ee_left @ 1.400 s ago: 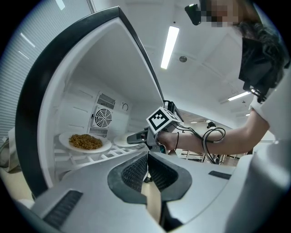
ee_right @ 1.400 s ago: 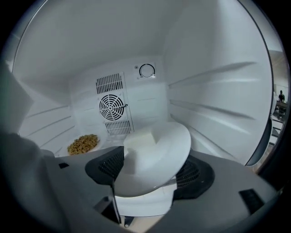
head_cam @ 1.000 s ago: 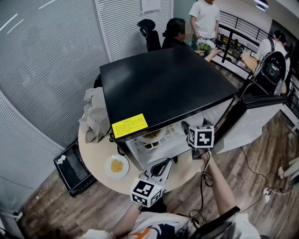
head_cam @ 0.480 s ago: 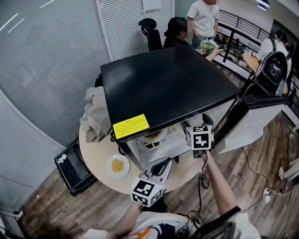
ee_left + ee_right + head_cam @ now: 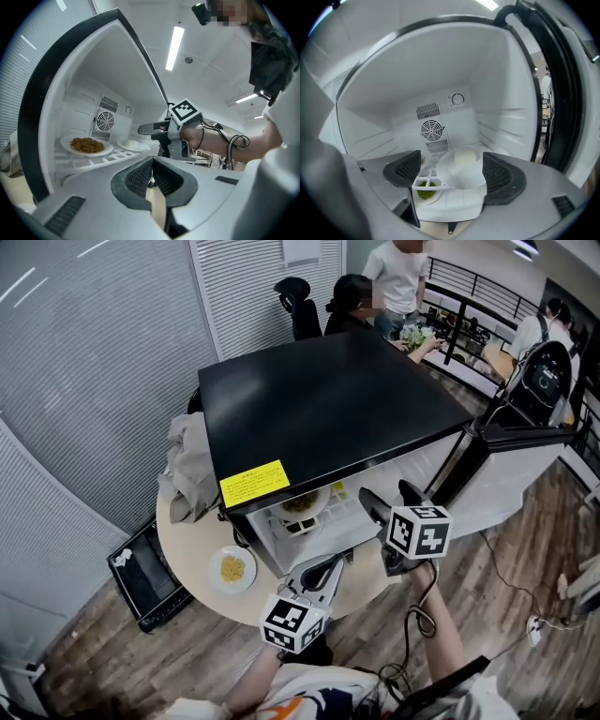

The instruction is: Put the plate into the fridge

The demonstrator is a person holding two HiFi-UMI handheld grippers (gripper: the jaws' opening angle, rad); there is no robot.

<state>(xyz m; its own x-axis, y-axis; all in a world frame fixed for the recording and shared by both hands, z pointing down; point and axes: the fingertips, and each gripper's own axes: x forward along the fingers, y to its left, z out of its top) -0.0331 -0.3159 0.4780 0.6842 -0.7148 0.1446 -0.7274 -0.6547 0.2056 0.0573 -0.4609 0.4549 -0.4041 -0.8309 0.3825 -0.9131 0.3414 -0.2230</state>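
Fridge point(image 5: 328, 409), yellow label point(image 5: 255, 482) unreadable, left gripper point(image 5: 151, 171) jaws clenched, right gripper point(image 5: 389, 500) jaws released, plate point(image 5: 471, 177) shelved

The fridge point(image 5: 328, 409) mouth is being left open at the front, with its door point(image 5: 516, 470) being held wide to the right. The shelf point(image 5: 108, 160) is being taken up by a plate of brown food point(image 5: 86, 146) on the left and a white plate point(image 5: 461, 172) on the right, with room being left above both. The right gripper point(image 5: 389, 499), jaws apart, is being held just before the opening, towards its right side.
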